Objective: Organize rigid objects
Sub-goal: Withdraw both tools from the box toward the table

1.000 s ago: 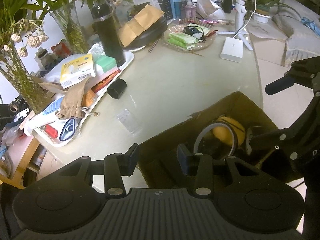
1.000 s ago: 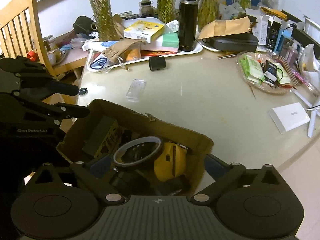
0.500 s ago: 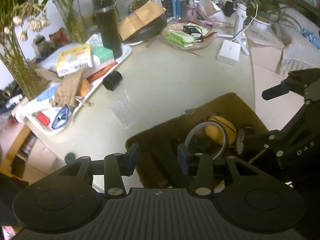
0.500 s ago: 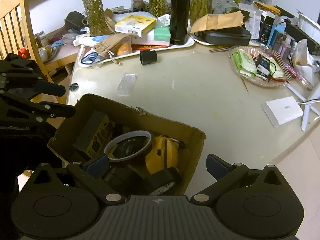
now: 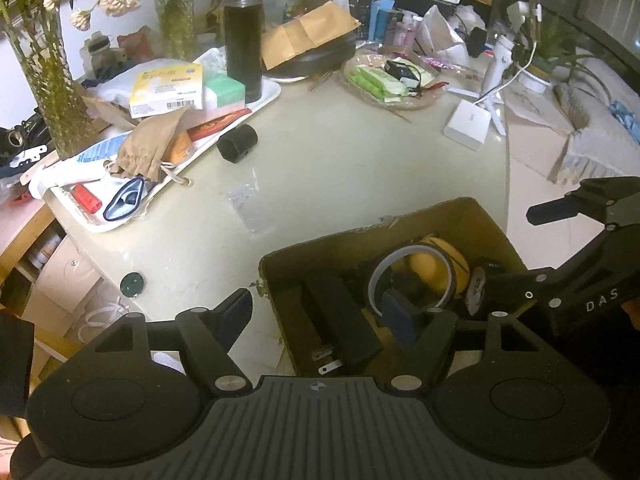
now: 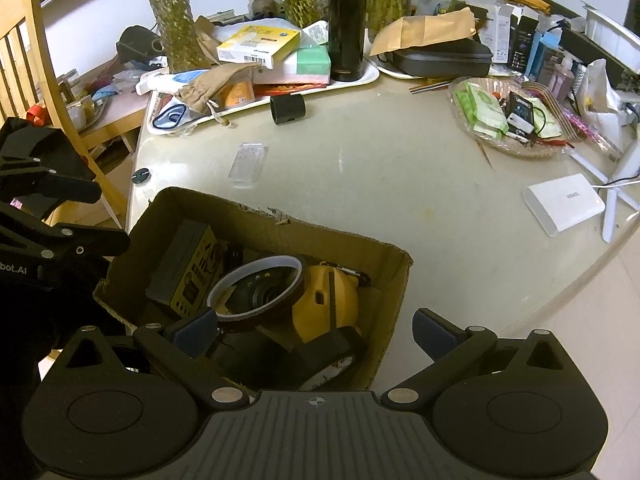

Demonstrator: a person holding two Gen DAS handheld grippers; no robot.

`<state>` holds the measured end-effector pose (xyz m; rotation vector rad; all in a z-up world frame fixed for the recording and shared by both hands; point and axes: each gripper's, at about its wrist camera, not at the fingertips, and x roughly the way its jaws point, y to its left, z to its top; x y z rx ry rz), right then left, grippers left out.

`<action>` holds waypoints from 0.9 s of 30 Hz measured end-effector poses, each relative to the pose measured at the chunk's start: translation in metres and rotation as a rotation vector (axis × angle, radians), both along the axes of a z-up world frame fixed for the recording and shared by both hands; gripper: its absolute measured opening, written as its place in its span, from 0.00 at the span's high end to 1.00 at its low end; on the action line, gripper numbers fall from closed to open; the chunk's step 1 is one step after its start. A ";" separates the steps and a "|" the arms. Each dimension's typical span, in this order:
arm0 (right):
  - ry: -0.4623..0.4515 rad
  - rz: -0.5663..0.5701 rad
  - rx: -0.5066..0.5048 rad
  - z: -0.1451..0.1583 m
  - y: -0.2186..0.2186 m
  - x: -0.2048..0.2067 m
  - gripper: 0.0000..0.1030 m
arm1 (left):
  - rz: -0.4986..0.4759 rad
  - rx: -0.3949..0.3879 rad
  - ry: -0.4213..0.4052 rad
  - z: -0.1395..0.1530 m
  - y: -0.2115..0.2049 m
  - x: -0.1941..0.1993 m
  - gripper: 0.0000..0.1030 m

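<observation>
A brown cardboard box sits at the near edge of the round table. It holds a tape roll, a yellow device, a black-and-yellow box and a black adapter. My left gripper is open, its jaws astride the box's left wall. My right gripper is open, its jaws astride the box's right wall. A black cylinder and a clear plastic case lie on the table.
A white tray with boxes, a cloth pouch and a black flask stands at the back left. A dish of packets, a white power bank, flower vases and a wooden chair surround the table.
Both grippers have pulled back and risen a little. The left gripper's jaws have spread wider, now either side of the box's left wall. The box stays put.
</observation>
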<state>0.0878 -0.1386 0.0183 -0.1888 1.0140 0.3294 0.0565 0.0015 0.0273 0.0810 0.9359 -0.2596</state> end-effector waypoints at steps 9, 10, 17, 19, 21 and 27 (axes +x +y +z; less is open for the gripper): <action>-0.028 -0.021 0.013 0.005 0.004 0.007 0.00 | 0.031 0.011 -0.037 -0.001 0.005 0.004 0.31; -0.033 -0.024 0.012 0.006 0.005 0.008 0.00 | 0.037 0.011 -0.037 -0.001 0.006 0.006 0.31; -0.061 -0.036 0.000 0.009 0.009 0.017 0.00 | 0.062 0.016 -0.037 -0.007 0.013 0.019 0.31; -0.068 -0.042 -0.004 0.010 0.010 0.021 0.00 | 0.068 0.019 -0.038 -0.009 0.014 0.024 0.31; -0.075 -0.049 -0.001 0.011 0.010 0.024 0.00 | 0.075 0.018 -0.037 -0.011 0.016 0.031 0.31; -0.089 -0.066 0.010 0.014 0.009 0.034 0.00 | 0.091 0.013 -0.043 -0.017 0.020 0.052 0.31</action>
